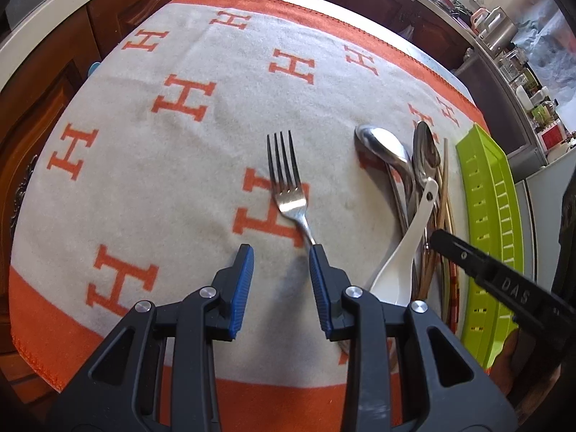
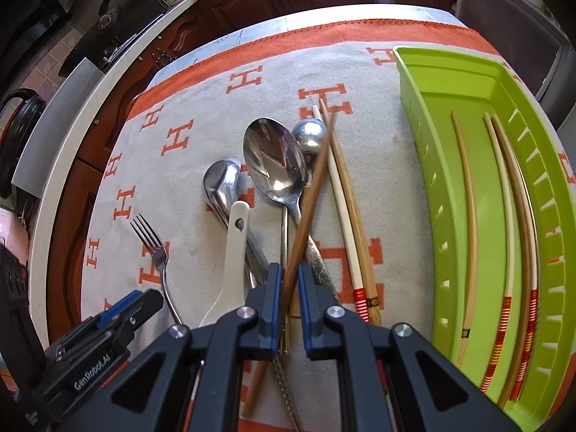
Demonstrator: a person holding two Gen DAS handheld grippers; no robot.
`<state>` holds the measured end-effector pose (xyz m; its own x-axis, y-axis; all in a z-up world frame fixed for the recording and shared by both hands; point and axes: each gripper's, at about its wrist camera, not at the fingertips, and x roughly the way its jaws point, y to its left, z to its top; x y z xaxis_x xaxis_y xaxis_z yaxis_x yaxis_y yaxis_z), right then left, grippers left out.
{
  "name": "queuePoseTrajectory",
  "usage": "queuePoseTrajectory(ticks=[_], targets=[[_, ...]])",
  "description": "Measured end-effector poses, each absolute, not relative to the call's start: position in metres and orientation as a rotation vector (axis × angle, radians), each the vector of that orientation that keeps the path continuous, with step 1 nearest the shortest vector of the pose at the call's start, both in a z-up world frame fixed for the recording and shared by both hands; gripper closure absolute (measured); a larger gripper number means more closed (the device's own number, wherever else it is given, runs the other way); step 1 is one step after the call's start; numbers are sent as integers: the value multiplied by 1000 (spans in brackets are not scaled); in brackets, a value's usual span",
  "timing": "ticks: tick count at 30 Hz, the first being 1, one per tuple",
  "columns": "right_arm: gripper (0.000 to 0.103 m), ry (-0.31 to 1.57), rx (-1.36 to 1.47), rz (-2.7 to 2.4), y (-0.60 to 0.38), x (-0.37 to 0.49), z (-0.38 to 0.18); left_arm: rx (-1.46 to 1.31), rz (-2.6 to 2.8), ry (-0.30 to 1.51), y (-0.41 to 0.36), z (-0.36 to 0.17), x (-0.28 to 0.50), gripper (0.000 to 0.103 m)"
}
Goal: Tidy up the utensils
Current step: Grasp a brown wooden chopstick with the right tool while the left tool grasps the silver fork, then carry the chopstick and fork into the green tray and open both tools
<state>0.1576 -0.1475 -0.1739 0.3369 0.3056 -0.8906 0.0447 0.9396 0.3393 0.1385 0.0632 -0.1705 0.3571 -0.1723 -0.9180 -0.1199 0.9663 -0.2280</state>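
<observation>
Pinching a brown chopstick point(image 2: 306, 212), right hand-held gripper point(image 2: 289, 302) (tray point(image 2: 428, 165) to its right); left hand-held gripper point(image 1: 280, 280) wide open, fork point(image 1: 288, 187) ahead.

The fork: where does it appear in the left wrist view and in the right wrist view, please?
Left wrist view: the fork lies at the centre, tines pointing away, its handle running behind the right finger of the open left tongs.
Right wrist view: the fork lies at lower left, left of the utensil pile.
Shared landmark: the white spoon, just right of the fork.
</observation>
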Motion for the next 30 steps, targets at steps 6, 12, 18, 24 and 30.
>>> queuePoseTrajectory(ticks=[6, 12, 18, 24, 30], targets=[[97, 1213, 383, 206, -159, 153, -172, -268, -29, 1221, 51, -171, 148, 74], [97, 1181, 443, 242, -173, 148, -160, -185, 45, 1236, 32, -172, 153, 74], [97, 1141, 502, 271, -190, 142, -145, -83, 118, 1243, 14, -173, 157, 82], [97, 1119, 557, 271, -211, 137, -141, -83, 124, 1236, 14, -173, 155, 100], [97, 1100, 579, 265, -226, 131, -138, -150, 98, 1232, 21, -171, 147, 101]])
